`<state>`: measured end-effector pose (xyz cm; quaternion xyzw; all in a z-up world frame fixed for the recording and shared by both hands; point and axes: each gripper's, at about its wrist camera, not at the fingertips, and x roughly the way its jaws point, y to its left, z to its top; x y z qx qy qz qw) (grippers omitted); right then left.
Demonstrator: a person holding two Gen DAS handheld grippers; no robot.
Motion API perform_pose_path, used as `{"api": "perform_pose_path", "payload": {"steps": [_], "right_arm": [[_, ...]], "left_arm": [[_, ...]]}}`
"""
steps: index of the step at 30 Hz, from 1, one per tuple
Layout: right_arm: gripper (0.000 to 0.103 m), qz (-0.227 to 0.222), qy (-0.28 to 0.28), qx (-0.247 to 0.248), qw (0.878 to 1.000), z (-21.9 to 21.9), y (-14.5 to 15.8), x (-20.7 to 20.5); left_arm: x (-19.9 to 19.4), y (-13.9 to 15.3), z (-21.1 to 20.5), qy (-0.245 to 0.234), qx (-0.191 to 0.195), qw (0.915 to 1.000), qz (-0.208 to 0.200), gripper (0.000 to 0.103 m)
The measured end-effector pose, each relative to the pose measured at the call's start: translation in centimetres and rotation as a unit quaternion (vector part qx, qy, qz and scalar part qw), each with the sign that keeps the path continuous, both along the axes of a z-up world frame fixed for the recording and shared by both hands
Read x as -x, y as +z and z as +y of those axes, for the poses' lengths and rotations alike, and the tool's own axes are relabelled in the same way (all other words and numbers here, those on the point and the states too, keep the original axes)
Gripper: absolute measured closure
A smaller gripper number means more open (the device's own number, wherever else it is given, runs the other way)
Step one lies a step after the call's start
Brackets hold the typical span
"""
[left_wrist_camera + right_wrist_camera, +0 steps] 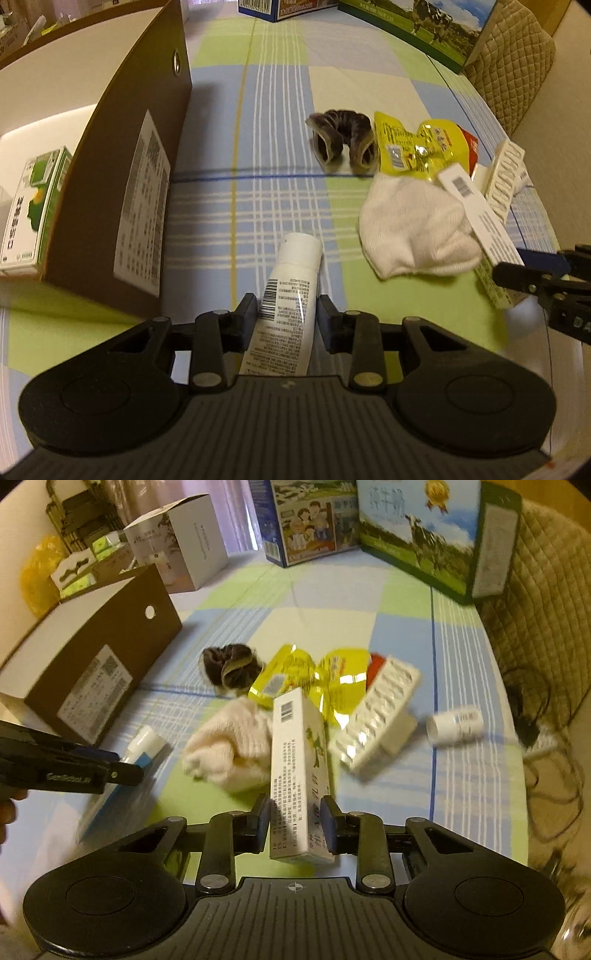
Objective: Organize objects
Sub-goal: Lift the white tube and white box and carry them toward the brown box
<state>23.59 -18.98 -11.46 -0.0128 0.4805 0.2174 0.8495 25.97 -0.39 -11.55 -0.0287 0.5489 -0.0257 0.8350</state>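
My left gripper (288, 317) is shut on a white tube (291, 280) with a barcode, its cap pointing away over the checked cloth. The brown open box (122, 184) stands just to its left. My right gripper (297, 819) is shut on a long white carton (299, 768) with green print, held over the pile. In the right wrist view the left gripper (118, 766) and its tube (146, 740) show at the left edge. In the left wrist view the right gripper (524, 267) and the carton (480, 225) sit at the right edge.
On the cloth lie a white sock (229, 746), a brown scrunchie (231, 668), a yellow packet (314, 679), a white blister tray (376, 716) and a small white bottle (454, 723). A green-white carton (33, 206) lies inside the brown box. Milk cartons (424, 535) line the back.
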Motion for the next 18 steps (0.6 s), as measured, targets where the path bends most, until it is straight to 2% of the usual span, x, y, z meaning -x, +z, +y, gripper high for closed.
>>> {"api": "perform_pose_path", "payload": {"steps": [7,10,13,18], "right_arm": [[0.077,0.053,-0.008,-0.034,0.998,-3.7,0.6,4.9],[0.077,0.062,-0.013,-0.032,0.997,-4.2,0.8,6.3],[0.077,0.064,-0.026,-0.036,0.997,-4.3,1.0,6.8],[0.075,0.046,-0.031,-0.013,0.998,-3.1,1.1,6.5]], "left_arm": [[2.6,0.2,0.6,-0.034,0.01,0.9993,0.007,0.072],[3.1,-0.4,0.9,-0.059,0.008,0.998,0.019,0.061],[3.5,-0.4,0.6,-0.092,-0.014,0.9955,0.013,0.06],[3.5,-0.5,0.1,-0.097,-0.026,0.9949,0.005,0.061]]}}
